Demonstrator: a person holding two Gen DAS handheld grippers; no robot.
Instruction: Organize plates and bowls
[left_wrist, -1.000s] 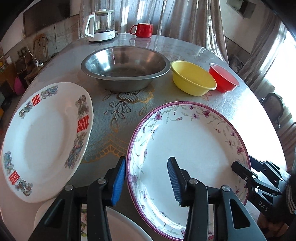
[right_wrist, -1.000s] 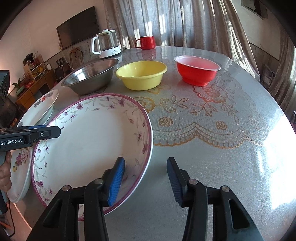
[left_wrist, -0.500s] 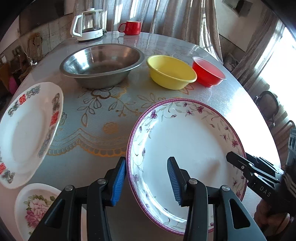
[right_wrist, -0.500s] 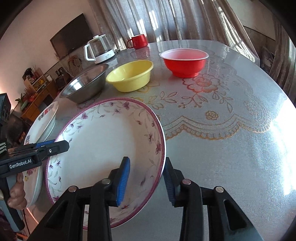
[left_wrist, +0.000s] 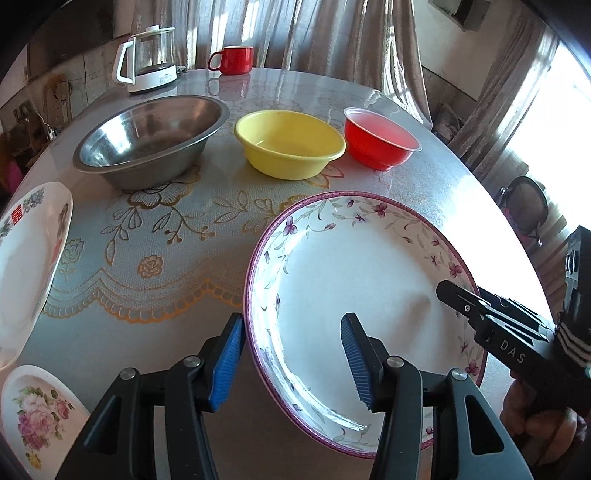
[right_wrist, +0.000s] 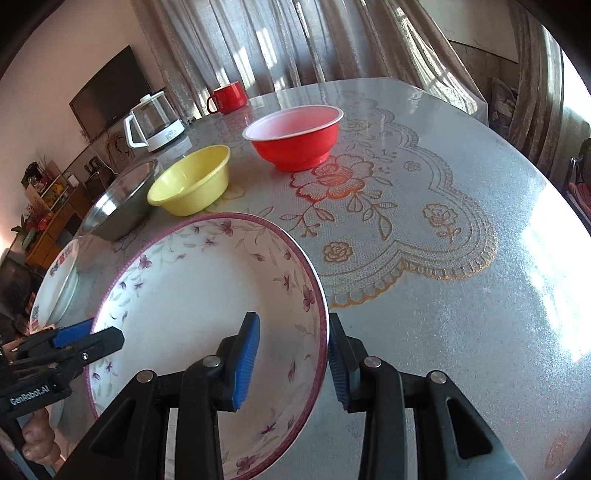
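1. Plainly, the move turns on the purple-rimmed plate (left_wrist: 369, 280), which lies flat on the bench (left_wrist: 155, 258) with a hand-held gripper straddling its rim on each side.
2. Left hand-held gripper (left_wrist: 291, 354): rim at about 9 o'clock, jaws opening, pads clear of it.
3. Right hand-held gripper (right_wrist: 291, 354): rim at about 3 o'clock — pads close on either side, though a firm pinch I cannot tell.
4. Both are equally near; a round plate has no long axis.

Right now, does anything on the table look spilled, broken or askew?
Nothing stands out. The steel bowl, yellow bowl and red bowl sit upright in a row, and the purple-rimmed plate looks intact.
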